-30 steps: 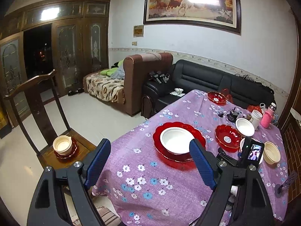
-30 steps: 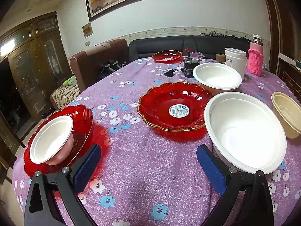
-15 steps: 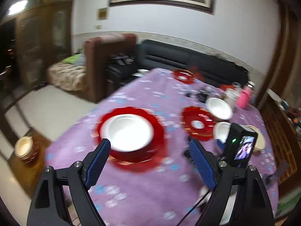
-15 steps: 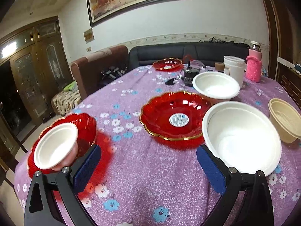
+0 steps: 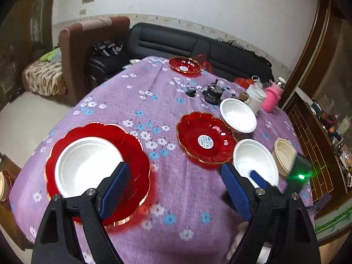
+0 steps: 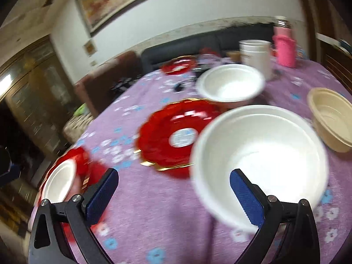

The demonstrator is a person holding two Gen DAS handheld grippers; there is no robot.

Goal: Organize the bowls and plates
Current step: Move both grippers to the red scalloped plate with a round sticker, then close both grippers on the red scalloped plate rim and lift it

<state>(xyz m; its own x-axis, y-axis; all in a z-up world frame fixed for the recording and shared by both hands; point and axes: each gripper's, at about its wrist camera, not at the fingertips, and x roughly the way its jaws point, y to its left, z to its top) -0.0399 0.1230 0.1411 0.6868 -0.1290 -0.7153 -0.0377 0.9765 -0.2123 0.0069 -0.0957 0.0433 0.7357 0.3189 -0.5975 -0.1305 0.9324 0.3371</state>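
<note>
A white bowl [image 5: 88,165] sits in a red scalloped plate [image 5: 136,154] at the near left of the purple table. An empty red plate [image 5: 206,139] lies mid-table; it also shows in the right wrist view [image 6: 176,132]. My left gripper [image 5: 176,189] is open and empty above the cloth between the two plates. My right gripper [image 6: 173,195] is open, its right finger at the near rim of a large white bowl [image 6: 259,154]. Another white bowl [image 6: 231,83] and a beige bowl [image 6: 330,116] stand beyond.
A third red plate [image 5: 184,65] lies at the far end. A black device [image 5: 212,93], a white jar [image 5: 255,99] and a pink bottle [image 5: 272,96] stand at the back right. Sofas line the wall. The table edge [image 5: 33,220] is close at the near left.
My left gripper has moved forward over the table and tilted down towards the plates. My right gripper has moved forward and right, up to the large white bowl. Both stayed open.
</note>
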